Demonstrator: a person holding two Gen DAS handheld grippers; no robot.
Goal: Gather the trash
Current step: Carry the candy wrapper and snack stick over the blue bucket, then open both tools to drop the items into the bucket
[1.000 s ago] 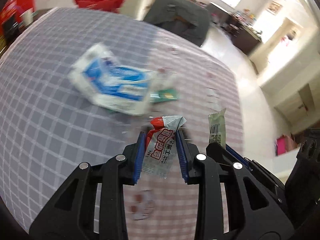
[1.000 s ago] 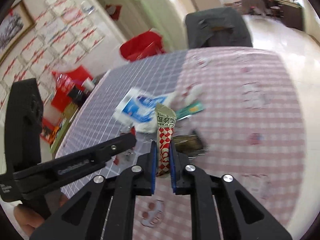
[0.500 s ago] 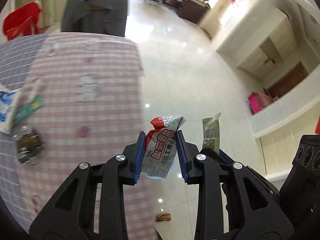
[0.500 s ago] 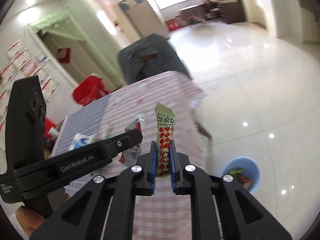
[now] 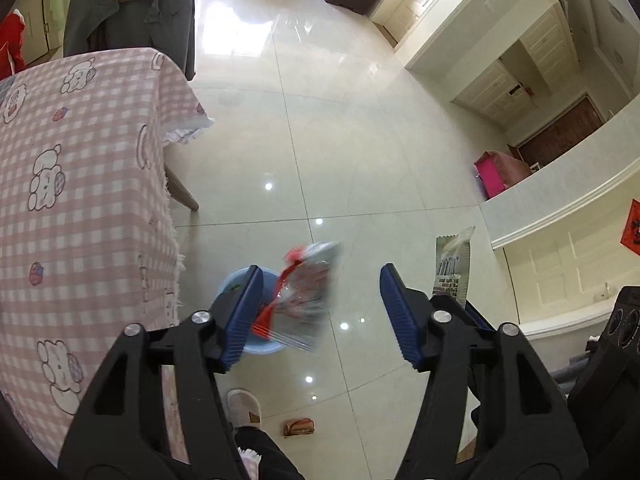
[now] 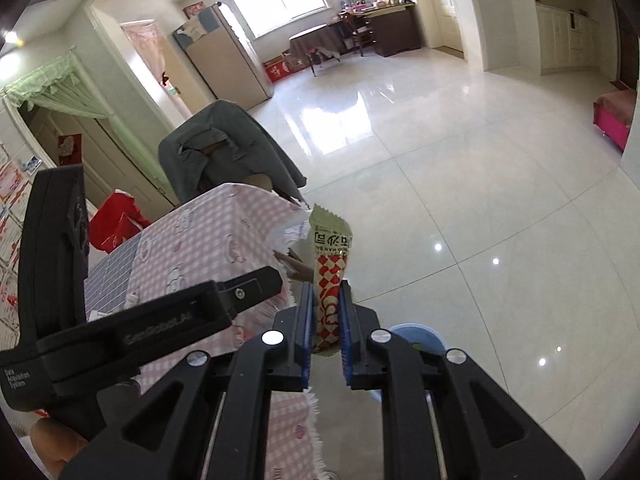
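My left gripper (image 5: 320,312) hangs over the floor beside the table, and its jaws are opening. A red and silver snack wrapper (image 5: 306,296), blurred, lies between them near the left pad, free of the right pad, above a blue bin (image 5: 240,300) on the floor. My right gripper (image 6: 325,316) is shut on a green and red checkered snack wrapper (image 6: 330,264), which stands upright between the pads. That same wrapper (image 5: 454,268) shows at the right of the left wrist view. The blue bin (image 6: 416,336) peeks out just behind the right fingers.
A table with a pink checkered cloth (image 5: 80,200) fills the left side. A chair draped in grey clothing (image 5: 132,12) stands behind it. A slipper (image 5: 244,404) and a small wrapper (image 5: 299,426) lie on the glossy tiled floor. A pink box (image 5: 496,172) sits far right.
Both grippers swung from above the table out over the floor. The left jaws have spread apart and the red and silver wrapper has come loose between them. The right grip is unchanged.
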